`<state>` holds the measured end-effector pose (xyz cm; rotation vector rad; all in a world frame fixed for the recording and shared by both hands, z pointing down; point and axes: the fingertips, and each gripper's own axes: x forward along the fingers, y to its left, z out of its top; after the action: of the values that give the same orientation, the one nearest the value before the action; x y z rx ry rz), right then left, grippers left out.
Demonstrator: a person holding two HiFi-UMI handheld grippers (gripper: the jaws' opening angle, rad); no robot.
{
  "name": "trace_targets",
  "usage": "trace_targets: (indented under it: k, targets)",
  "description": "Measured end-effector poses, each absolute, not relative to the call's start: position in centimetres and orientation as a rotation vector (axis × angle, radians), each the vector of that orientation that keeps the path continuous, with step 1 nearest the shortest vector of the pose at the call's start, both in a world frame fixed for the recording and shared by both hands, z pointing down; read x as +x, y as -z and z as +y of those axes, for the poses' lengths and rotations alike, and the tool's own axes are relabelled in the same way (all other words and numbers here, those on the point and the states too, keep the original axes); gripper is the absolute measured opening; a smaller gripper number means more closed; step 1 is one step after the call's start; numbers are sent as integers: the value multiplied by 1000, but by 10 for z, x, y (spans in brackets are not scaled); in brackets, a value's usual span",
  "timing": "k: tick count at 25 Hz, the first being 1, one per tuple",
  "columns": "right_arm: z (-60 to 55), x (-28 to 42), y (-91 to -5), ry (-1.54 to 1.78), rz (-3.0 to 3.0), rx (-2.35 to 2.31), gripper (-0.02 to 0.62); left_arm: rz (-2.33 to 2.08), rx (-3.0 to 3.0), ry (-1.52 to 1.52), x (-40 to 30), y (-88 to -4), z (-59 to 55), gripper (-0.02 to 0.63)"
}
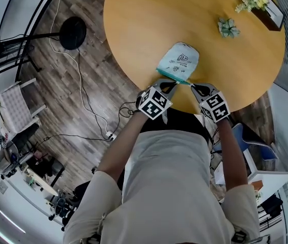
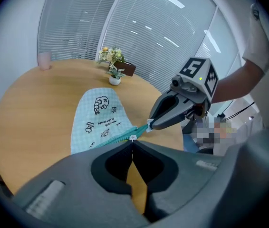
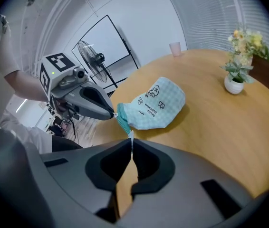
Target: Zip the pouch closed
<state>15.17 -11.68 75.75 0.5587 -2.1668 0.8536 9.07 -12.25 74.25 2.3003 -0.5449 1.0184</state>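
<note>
Both tools meet at the near edge of the tabletop (image 1: 149, 24). The left gripper (image 1: 169, 85) has its fingers pressed together on one end of the teal zipper (image 3: 121, 121). The right gripper (image 1: 195, 87) has its fingers closed on the other end, on a white tab (image 3: 130, 136), possibly the pull. Just beyond them the pouch (image 1: 179, 60) lies flat. A small plant (image 1: 229, 28) stands farther off.
</note>
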Motion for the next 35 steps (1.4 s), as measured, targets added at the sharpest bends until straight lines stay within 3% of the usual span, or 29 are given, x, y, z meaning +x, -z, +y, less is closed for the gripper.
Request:
trace_targets:
  k: [22,35]
  targets:
    - [-128,212,-773,-853,-2029,698,12,-691,2132,-1010,46,-756,-146,20]
    - [-120,220,-787,-815,-1975,786,53,-819,2050,-1073,16,-768,-126,21]
